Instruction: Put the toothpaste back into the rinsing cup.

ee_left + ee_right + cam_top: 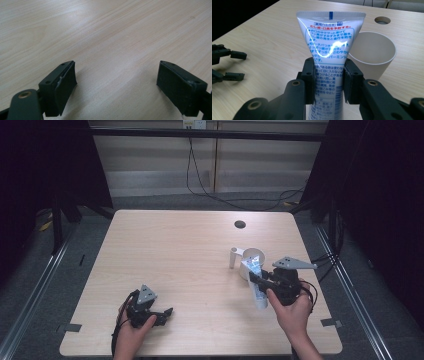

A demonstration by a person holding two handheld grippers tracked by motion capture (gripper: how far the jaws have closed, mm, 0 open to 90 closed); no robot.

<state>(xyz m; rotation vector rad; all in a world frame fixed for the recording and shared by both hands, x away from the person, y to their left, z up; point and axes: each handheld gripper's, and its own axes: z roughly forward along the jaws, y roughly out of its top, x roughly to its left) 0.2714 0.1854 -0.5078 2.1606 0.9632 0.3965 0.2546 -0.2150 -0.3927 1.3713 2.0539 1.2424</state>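
Observation:
A white and blue toothpaste tube (329,42) with printed text is held upright, crimped end up, with my right gripper (329,75) shut on its middle. In the high view the tube (256,290) and right gripper (261,281) are at the table's right, just in front of a white cup (254,260). That cup (373,53) stands open and upright right behind the tube. My left gripper (167,312) rests low at the front left, open, with its jaws (117,82) wide apart over bare wood.
The light wooden table (165,255) has a round cable hole (240,224) at the back right. A short white upright piece (233,257) sits against the cup's left side. Dark floor and cables lie beyond the table's far edge.

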